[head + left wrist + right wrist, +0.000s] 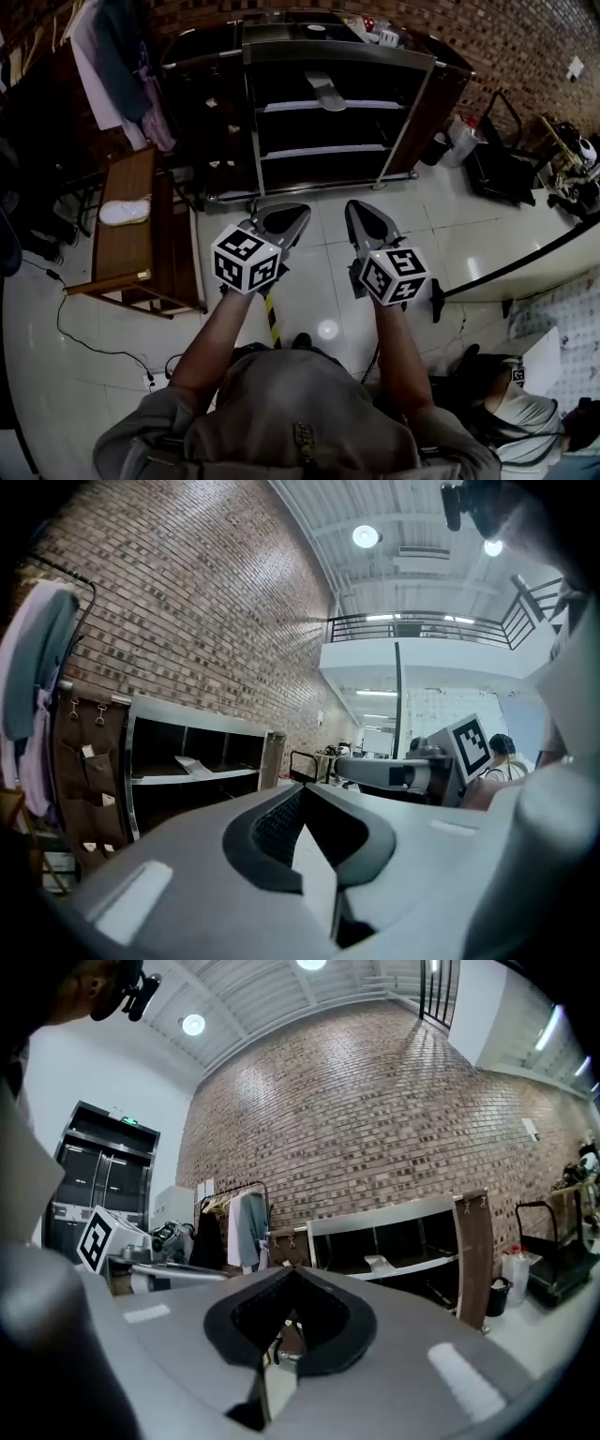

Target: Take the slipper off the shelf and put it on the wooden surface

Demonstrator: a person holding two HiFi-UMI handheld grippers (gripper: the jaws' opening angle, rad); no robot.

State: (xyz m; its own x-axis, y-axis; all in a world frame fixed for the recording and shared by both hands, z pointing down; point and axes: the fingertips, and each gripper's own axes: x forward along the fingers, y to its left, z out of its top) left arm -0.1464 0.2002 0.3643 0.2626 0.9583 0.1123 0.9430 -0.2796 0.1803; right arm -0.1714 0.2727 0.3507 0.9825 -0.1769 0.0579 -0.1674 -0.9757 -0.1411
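Note:
A grey slipper (324, 91) lies on an upper board of the dark metal shelf (412, 108) straight ahead; it also shows as a pale slipper (192, 764) in the left gripper view and as a slipper (380, 1264) in the right gripper view. At the left stands a wooden bench (127, 248) with a white slipper (125, 212) on it. My left gripper (296, 216) and right gripper (362, 214) hover side by side over the tiled floor, well short of the shelf. Both are shut and hold nothing, with the left gripper's tip (302, 791) and the right gripper's tip (292, 1272) pointing at the shelf.
Clothes (122, 56) hang on a rack left of the shelf, above a brown hanging organiser (89, 780). A bin (459, 141) and a black trolley (502, 169) stand to the right. A black rail (506, 267) crosses the floor, cables (84, 337) trail by the bench, and a person (525, 412) sits at lower right.

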